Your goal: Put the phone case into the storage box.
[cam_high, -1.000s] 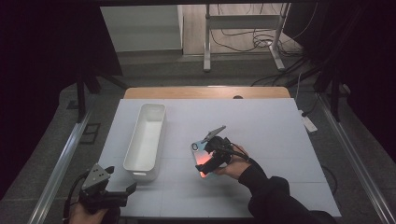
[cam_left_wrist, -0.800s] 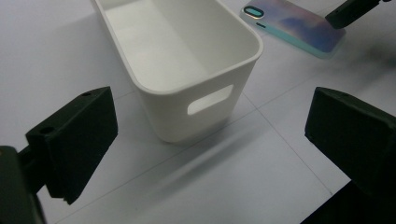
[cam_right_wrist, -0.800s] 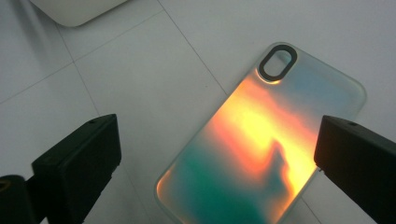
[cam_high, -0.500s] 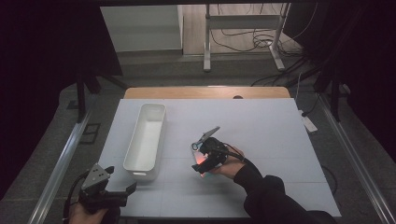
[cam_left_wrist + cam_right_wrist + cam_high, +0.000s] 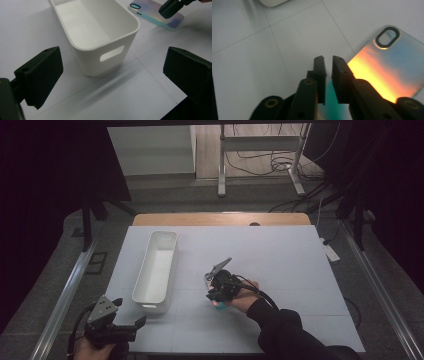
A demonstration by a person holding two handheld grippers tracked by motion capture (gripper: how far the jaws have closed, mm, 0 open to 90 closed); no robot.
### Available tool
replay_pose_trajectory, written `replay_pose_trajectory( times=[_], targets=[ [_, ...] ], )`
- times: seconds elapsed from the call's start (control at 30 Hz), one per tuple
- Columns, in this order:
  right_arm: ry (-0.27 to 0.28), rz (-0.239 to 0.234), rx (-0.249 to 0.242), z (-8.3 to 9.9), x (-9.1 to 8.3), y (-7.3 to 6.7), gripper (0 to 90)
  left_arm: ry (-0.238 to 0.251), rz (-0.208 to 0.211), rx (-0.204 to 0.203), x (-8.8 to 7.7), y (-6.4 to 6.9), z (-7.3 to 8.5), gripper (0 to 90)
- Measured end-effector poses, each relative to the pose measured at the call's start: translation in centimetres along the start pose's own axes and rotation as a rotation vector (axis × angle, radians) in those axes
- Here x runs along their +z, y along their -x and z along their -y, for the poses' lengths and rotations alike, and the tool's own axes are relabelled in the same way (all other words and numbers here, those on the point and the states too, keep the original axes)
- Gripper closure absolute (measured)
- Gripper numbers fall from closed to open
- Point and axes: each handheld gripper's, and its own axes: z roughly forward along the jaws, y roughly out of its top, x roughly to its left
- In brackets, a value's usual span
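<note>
An iridescent phone case (image 5: pixel 387 65) with an oval camera hole lies on the white table. My right gripper (image 5: pixel 328 60) has just been closing on its near edge. Its jaws stand almost together, with the teal rim of the case in the thin gap between them. In the high view the right gripper (image 5: pixel 215 299) sits mid-table with the case (image 5: pixel 220 305) peeking out under the hand. The left gripper view shows the case (image 5: pixel 152 12) flat on the table, with the right gripper (image 5: pixel 170 10) on it. My left gripper (image 5: pixel 131 312) waits open at the front left, and between its jaws (image 5: pixel 115 75) there is nothing.
A long white bin (image 5: pixel 142 275) stands lengthwise left of centre, its handle end (image 5: pixel 90 60) just in front of my left gripper. The white table (image 5: pixel 300 270) stretches bare to the right and back. A metal rail (image 5: pixel 65 295) runs along its left side.
The right gripper's jaws have gone from wide open to nearly together over the case's edge, and the hand has crept slightly left. The left gripper has not moved.
</note>
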Motion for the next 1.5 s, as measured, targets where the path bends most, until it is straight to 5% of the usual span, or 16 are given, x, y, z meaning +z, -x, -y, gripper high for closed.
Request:
replay_pose_trajectory(
  times=[0.2, 0.77, 1.5],
  targets=[
    [-0.024, -0.050, 0.001, 0.1, 0.8, -0.4, 88.8, 0.001, 0.000, 0.000, 0.0, 0.0, 0.0, 3.5],
    [-0.083, -0.014, -0.032, 1.2, 2.0, -1.0, 88.8, 0.000, 0.002, 0.001, 0.0, 0.0, 0.0, 3.6],
    [-0.084, 0.021, 0.036, 3.1, 0.4, 1.6, 88.8, -0.001, 0.003, 0.001, 0.0, 0.0, 0.0, 3.8]
  ],
)
